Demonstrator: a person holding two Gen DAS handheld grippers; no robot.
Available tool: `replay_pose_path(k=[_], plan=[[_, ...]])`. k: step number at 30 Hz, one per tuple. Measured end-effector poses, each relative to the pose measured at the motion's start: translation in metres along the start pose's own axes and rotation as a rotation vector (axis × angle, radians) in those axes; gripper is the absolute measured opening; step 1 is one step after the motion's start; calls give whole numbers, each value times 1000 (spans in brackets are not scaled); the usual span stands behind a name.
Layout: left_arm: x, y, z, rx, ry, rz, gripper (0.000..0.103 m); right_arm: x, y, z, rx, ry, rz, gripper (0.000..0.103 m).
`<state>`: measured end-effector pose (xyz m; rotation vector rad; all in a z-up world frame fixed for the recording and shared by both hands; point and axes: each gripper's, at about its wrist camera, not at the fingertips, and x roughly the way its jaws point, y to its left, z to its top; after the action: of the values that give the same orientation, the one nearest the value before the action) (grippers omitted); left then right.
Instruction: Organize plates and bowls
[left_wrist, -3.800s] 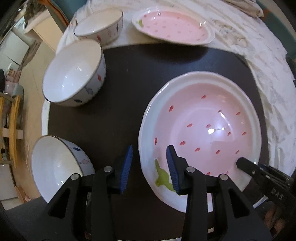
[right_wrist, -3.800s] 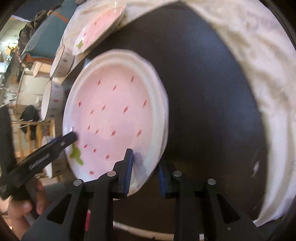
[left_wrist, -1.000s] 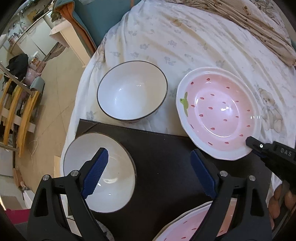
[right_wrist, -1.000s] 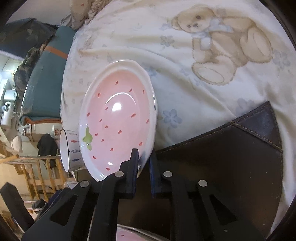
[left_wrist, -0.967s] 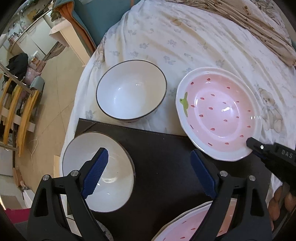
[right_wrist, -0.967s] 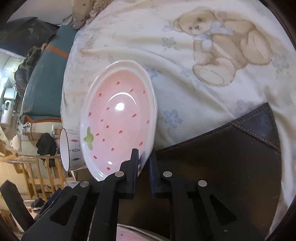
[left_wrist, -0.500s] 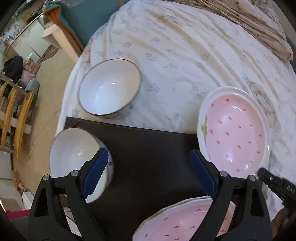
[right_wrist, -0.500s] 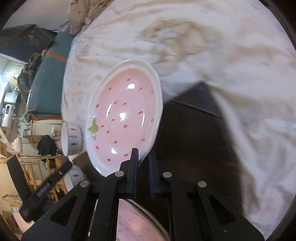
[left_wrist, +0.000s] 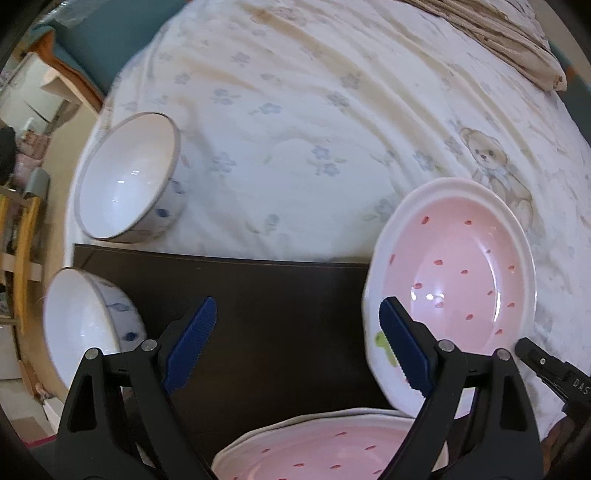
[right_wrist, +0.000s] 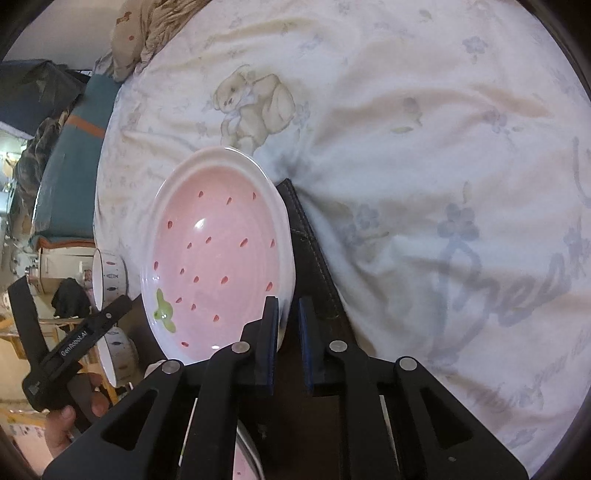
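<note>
Tilting steeply, the pink plate (right_wrist: 218, 258) faces left, rim between the right gripper (right_wrist: 288, 332) jaws, now opening. Left gripper (left_wrist: 295, 332) jaws gape over the dark mat (left_wrist: 277, 306) on a bear-print bedsheet (left_wrist: 314, 129).

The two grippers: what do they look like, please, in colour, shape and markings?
Both the left gripper and the right gripper are black plastic frames with triangular cut-outs and round silver rivets. Their fingers carry ribbed blue pads. White lettering runs along the side of each frame. No cable or sleeve is visible.
</note>
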<state>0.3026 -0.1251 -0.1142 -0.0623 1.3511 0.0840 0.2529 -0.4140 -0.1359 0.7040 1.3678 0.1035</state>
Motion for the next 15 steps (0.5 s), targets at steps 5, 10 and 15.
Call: replay_pose_path(k=[5, 10, 15], plan=[[11, -6, 4, 27, 14, 6, 80, 0, -8, 2, 52, -5, 27, 14], [18, -12, 5, 52, 33, -11, 77, -3, -13, 6, 88, -16, 52, 14], [30, -22, 4, 74, 66, -52, 68, 1, -13, 8, 111, -9, 82, 14]])
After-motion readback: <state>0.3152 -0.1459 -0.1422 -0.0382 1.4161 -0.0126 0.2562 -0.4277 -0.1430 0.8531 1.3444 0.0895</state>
